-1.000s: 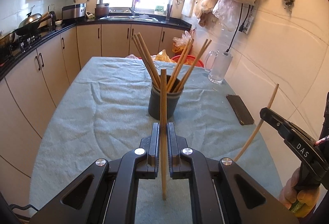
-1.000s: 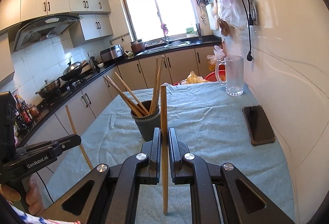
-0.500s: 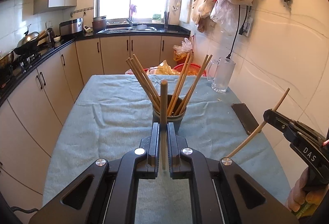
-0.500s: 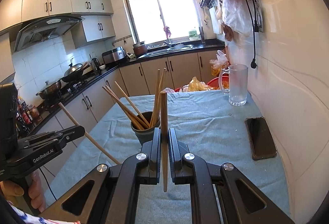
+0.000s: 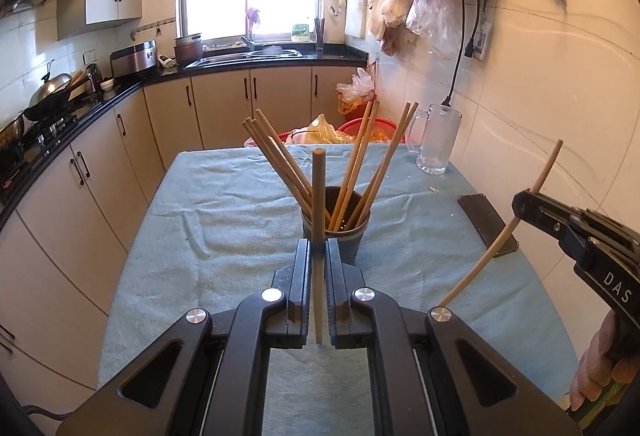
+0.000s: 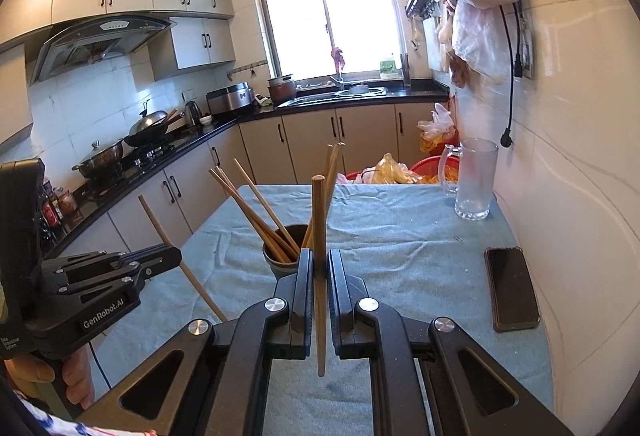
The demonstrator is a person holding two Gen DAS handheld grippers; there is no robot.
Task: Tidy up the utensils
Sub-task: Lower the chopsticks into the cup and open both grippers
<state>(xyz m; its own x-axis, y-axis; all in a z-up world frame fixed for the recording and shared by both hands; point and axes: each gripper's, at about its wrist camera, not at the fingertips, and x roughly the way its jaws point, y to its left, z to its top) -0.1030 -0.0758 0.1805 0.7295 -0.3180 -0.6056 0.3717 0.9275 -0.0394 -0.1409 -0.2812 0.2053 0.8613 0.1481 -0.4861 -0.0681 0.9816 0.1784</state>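
Kitchen cabinets ring a blue-clothed table [image 5: 224, 220]. Ahead of both claws stands the dark cup [image 5: 352, 240] of chopsticks. Left gripper [image 5: 318, 252] pinches one upright chopstick [image 5: 319, 195]; right gripper [image 6: 319, 264] likewise clamps another chopstick [image 6: 319, 220].

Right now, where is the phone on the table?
The phone lies flat on the blue tablecloth at the table's right edge beside the tiled wall, nearer the cameras than the glass mug and to the right of the chopstick cup.
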